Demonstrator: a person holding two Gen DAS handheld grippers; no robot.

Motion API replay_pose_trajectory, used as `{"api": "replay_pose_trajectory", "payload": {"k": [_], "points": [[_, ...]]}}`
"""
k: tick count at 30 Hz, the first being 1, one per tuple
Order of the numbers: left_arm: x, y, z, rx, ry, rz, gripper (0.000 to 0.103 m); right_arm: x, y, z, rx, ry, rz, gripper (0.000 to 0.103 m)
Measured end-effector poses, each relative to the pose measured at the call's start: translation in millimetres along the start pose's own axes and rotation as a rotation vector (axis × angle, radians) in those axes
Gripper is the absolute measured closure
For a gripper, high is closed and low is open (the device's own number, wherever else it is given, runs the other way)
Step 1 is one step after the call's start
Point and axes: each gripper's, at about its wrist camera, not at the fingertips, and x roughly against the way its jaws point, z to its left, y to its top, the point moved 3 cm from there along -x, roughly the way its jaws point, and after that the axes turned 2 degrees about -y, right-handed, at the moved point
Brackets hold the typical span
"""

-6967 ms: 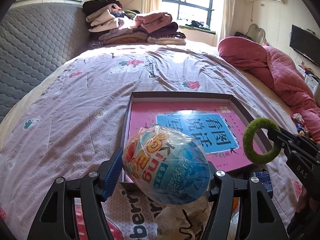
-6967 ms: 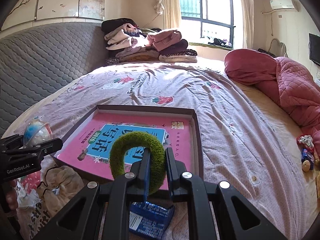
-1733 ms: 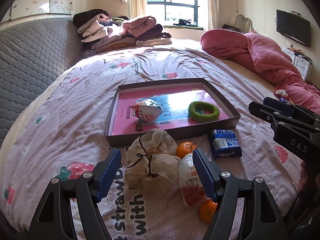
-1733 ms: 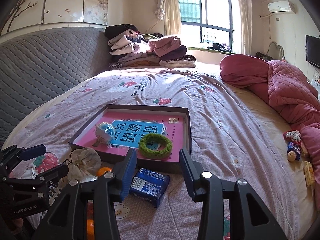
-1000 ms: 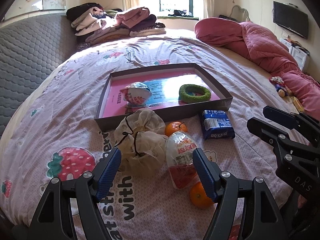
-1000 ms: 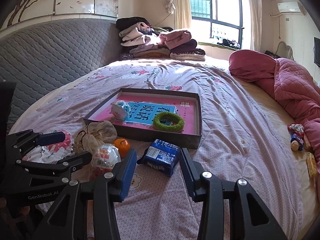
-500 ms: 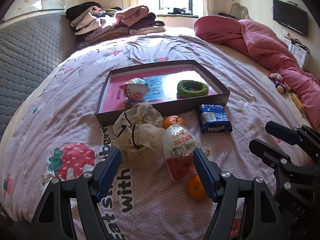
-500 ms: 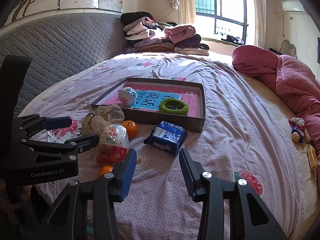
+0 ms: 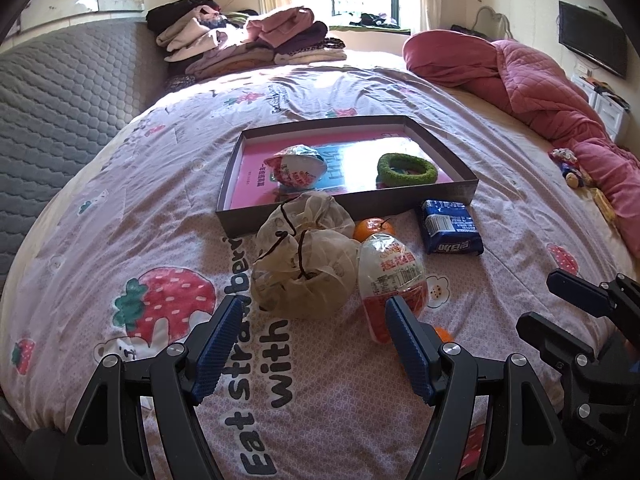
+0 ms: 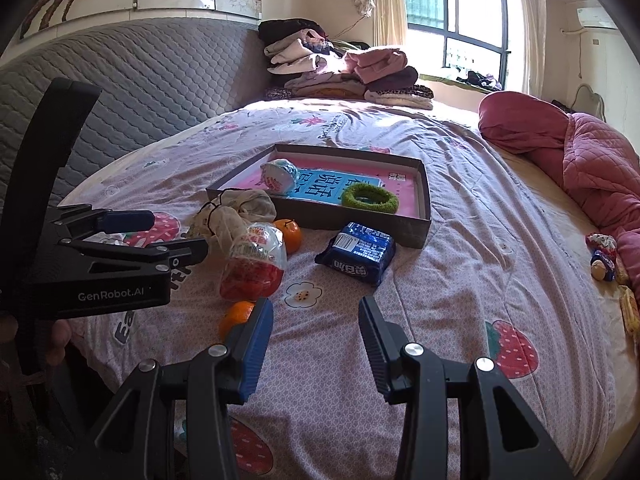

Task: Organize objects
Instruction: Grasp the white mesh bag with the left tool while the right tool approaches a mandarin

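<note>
Objects lie loose on the bed (image 9: 132,208) before the tray (image 9: 344,203) — cloth bag (image 9: 304,264), red egg (image 9: 394,280), 2 oranges (image 9: 372,229), blue packet (image 9: 450,228). Both the left hand-held gripper (image 9: 316,344) and the right hand-held gripper (image 10: 316,344) are released, empty — the soft bedding may let the egg roll when nudged.

Bedspread (image 9: 120,208): pink, strawberry print, covering the whole bed.
Headboard (image 10: 152,80): grey, quilted, on the left.
Clothes pile (image 9: 248,40): folded, stacked at the far end, below the window (image 10: 452,12).
Quilt (image 9: 520,80): pink-red, bunched along the right side.
Television (image 9: 592,48): dark, on the right wall.
Air conditioner (image 10: 598,16): high, right of the window.
</note>
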Motion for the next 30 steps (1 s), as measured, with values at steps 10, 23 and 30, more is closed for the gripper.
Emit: {"api": "replay_pose_trajectory", "payload": {"k": [10, 23, 30], "points": [[3.8, -5.2, 13.5, 0.024, 0.008, -0.001, 0.028, -0.7, -4.2, 18.0, 0.026, 0.029, 0.013, 0.059], [2.2, -6.7, 22.0, 0.042, 0.014, 0.001, 0.028, -7.1, -9.7, 31.8, 0.048, 0.06, 0.032, 0.052], [-1.1, -8.3, 24.2, 0.048, 0.01, 0.007, 0.028, -10.3, -12.1, 34.9, 0.054, 0.062, 0.039, 0.051]]}}
